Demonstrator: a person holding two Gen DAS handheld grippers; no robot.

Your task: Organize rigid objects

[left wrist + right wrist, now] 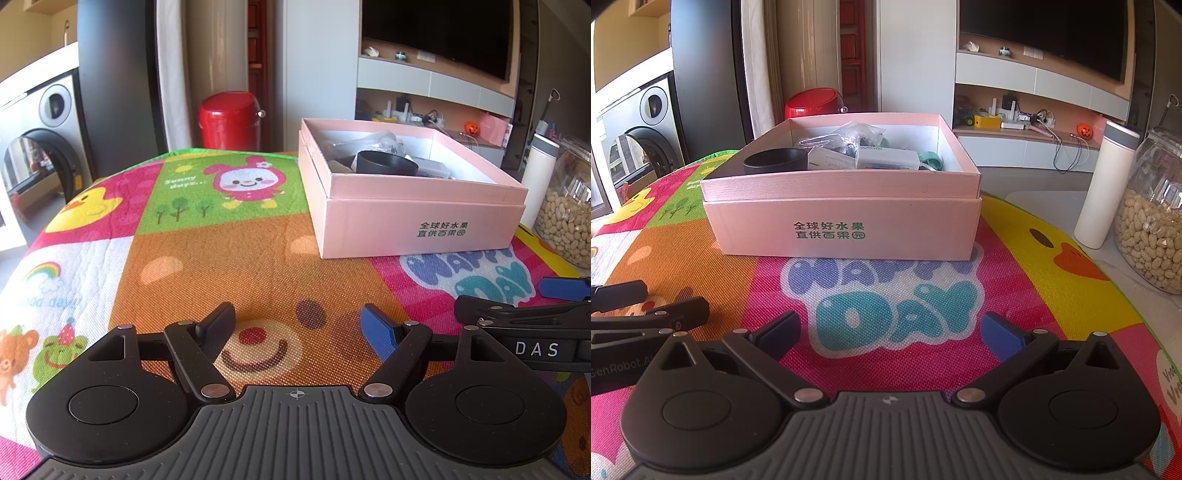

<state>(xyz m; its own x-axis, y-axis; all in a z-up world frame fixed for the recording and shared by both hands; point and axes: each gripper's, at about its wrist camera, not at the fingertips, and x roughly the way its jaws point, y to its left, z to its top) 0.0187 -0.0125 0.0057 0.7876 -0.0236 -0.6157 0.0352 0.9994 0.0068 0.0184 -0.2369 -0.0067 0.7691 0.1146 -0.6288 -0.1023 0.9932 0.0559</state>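
Both grippers, left [297,326] and right [890,334], hover empty with fingers apart short of the pink box [846,225]; probably lift the black ring [775,161] inside it first, straight up.

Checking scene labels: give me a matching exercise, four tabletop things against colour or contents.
Things:
1. box
2. round cup inside the box
3. tall cylinder bottle
4. glass jar

Descriptions:
A. white with a grey top
B. holds peanuts
C. pink, lid off
D. black

Pairs: 1-C, 2-D, 3-A, 4-B
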